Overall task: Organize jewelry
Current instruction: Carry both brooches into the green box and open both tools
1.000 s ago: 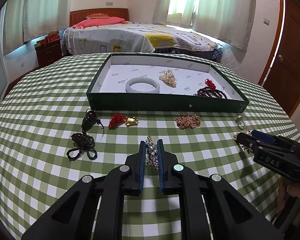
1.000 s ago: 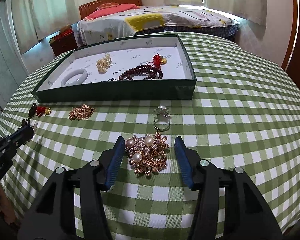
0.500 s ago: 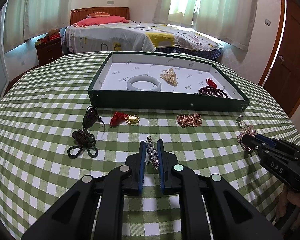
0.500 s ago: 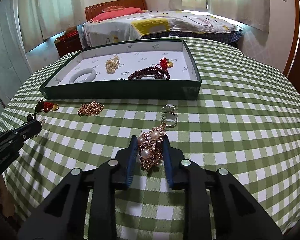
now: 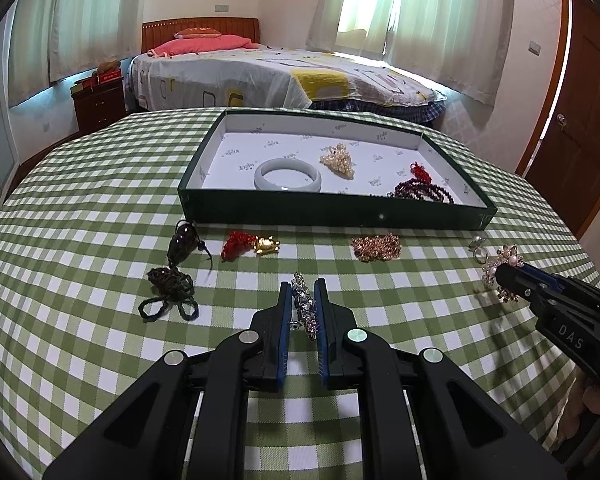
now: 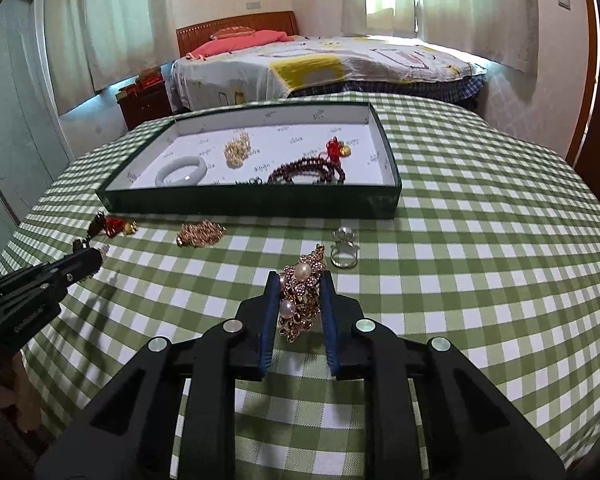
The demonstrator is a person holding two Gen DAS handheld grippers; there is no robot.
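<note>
Since a second ago, the right gripper [image 6: 300,300] has been closed from wide apart onto the pearl brooch [image 6: 302,294], which has been raised slightly off the desk [image 6: 480,280]; the left gripper [image 5: 303,304] has stayed clamped on the silver chain piece [image 5: 306,310]. The green box [image 5: 332,216] stands ahead on the desk, and a jade bangle [image 5: 287,174], a dark bead bracelet [image 5: 422,192] and a pale pearl cluster [image 5: 338,160] are already held in it. The carrying step appears to be in hand: both pieces are judged ready to be lifted over the near wall and released onto bare lining. The gold chain [image 5: 377,246] and the ring [image 6: 344,254] are left on the cloth.
</note>
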